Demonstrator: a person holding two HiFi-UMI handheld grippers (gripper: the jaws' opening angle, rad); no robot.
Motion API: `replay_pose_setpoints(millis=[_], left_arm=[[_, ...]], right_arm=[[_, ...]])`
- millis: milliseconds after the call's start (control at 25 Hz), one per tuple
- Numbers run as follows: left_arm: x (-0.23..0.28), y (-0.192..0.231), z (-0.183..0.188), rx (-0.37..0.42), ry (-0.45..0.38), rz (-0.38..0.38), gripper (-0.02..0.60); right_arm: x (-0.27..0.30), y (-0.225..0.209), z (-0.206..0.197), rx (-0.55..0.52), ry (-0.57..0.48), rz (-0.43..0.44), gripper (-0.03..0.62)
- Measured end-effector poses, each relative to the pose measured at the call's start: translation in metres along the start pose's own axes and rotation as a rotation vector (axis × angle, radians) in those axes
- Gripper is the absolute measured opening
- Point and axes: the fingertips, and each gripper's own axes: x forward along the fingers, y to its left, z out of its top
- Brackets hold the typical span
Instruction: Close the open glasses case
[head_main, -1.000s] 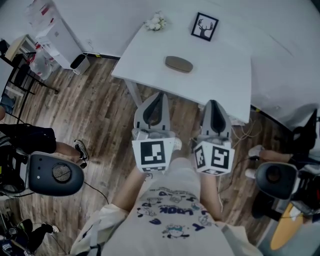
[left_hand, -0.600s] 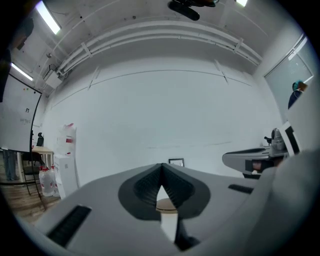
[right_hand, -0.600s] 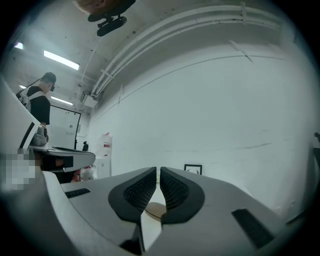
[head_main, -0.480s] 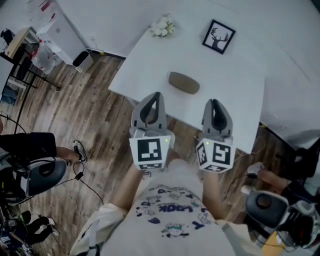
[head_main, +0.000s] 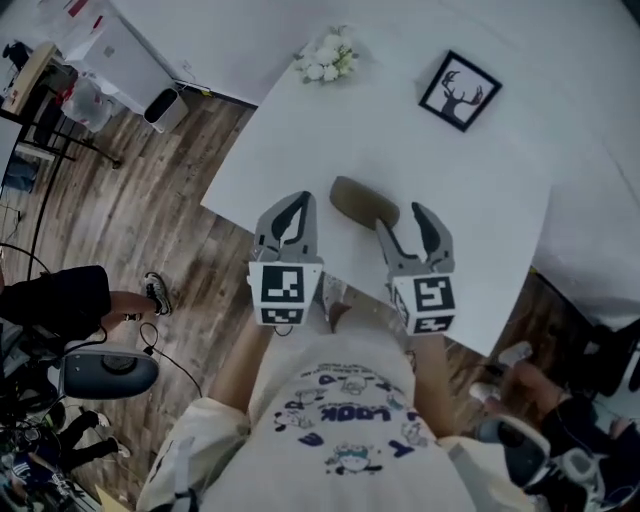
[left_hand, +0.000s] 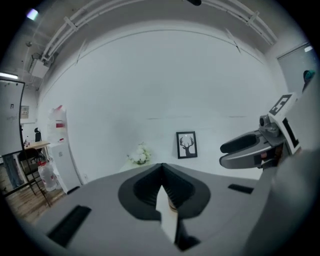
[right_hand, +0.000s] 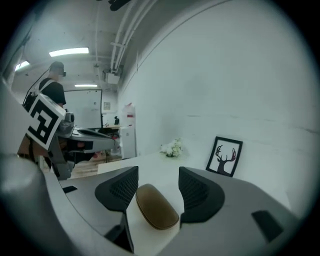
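Note:
A brown oval glasses case (head_main: 364, 203) lies on the white table (head_main: 480, 220) near its front edge; its lid looks down. My right gripper (head_main: 402, 217) hovers just right of the case and short of it. Its jaws have just been opening and stand apart, with nothing pressed between them. In the right gripper view the case (right_hand: 156, 206) shows in the gap between the two dark fingers (right_hand: 121, 187), lying on the table beyond them. My left gripper (head_main: 298, 200) is shut and empty, left of the case. In the left gripper view its jaws (left_hand: 162, 166) meet.
A framed deer picture (head_main: 460, 90) and a small bunch of white flowers (head_main: 328, 57) stand at the table's far side. Wooden floor, chairs and a seated person's legs (head_main: 70, 300) lie to the left. Another person (right_hand: 52, 85) stands in the background.
Both grippers have moved forward over the table's near edge, towards the case. The right gripper's jaws, shut before, now stand open.

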Motion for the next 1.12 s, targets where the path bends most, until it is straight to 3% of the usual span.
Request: replay_pose_setpoints(millis=[240,440,640,880,1040,1120], left_arm=[[0.042,0.02,-0.032,-0.034,0.087,-0.092,0.0],[0.079,0.031,-0.055,0.019,0.145,-0.213,0.0],[0.12,0.028,-0.073,0.076,0.141,-0.405,0.0],[0.145,0.02,-0.104,0.179,0.257,-0.664,0.006],[0.151,0.005,-0.124,0.302,0.328,-0.869,0.127],[0.152,-0.003,-0.134,0.393,0.365,-0.967,0.144]], right_arm=[[0.049,0.006,-0.039,-0.095,0.178,0.143,0.269],[0.077,0.019,-0.072,-0.198,0.342,0.236,0.31],[0.1,0.028,-0.102,-0.268,0.456,0.292,0.322],[0.11,0.033,-0.131,-0.408,0.624,0.331,0.336],[0.117,0.033,-0.145,-0.462,0.678,0.358,0.339],[0.118,0.031,-0.146,-0.451,0.691,0.374,0.339]])
